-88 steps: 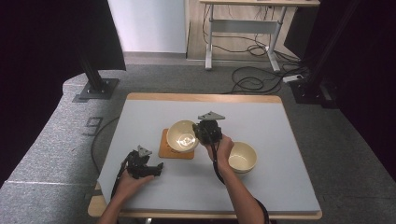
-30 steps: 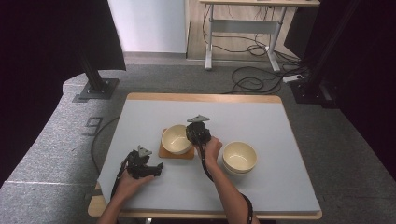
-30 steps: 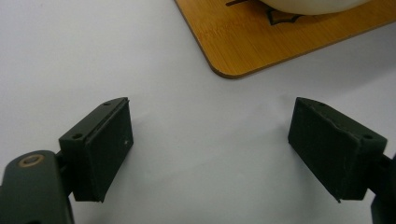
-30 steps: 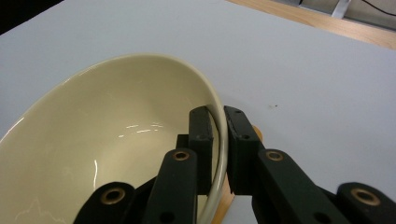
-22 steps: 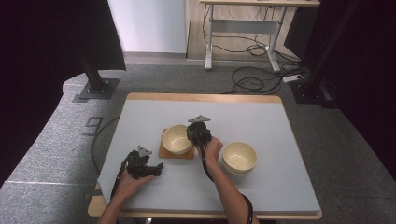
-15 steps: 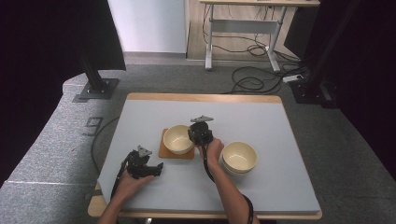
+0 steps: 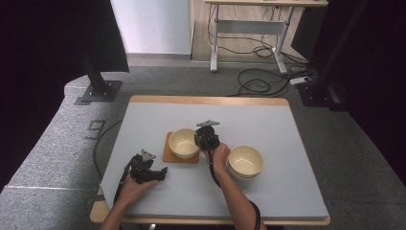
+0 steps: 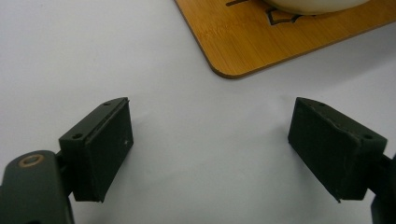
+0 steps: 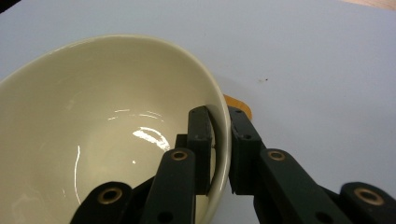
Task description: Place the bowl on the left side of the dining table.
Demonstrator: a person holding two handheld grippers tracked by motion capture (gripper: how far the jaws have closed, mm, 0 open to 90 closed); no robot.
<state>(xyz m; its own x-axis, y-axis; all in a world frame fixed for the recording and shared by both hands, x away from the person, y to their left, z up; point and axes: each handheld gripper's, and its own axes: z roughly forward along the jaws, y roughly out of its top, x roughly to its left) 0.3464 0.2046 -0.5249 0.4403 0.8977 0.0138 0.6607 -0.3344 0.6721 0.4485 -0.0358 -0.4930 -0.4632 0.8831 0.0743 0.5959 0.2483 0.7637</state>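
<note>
Left tongs, lower left of the high view, rest on the pale grey worktop; jaws wide apart, nothing between them; in the left gripper view a corner of the square bamboo coaster lies just beyond.

Right tongs, centre of the high view, clamped on the near-right rim of the cream glazed ceramic bowl; one jaw inside the wall, one outside; bowl sits on the coaster, left of frame centre.

Second cream bowl lower right of the first, apart from it, on bare worktop.

Judgement: bowl stiff, fairly heavy for a rim pinch, glaze slick, chips if knocked; rim is the only purchase; expect it to tilt when raised, so keep low.
</note>
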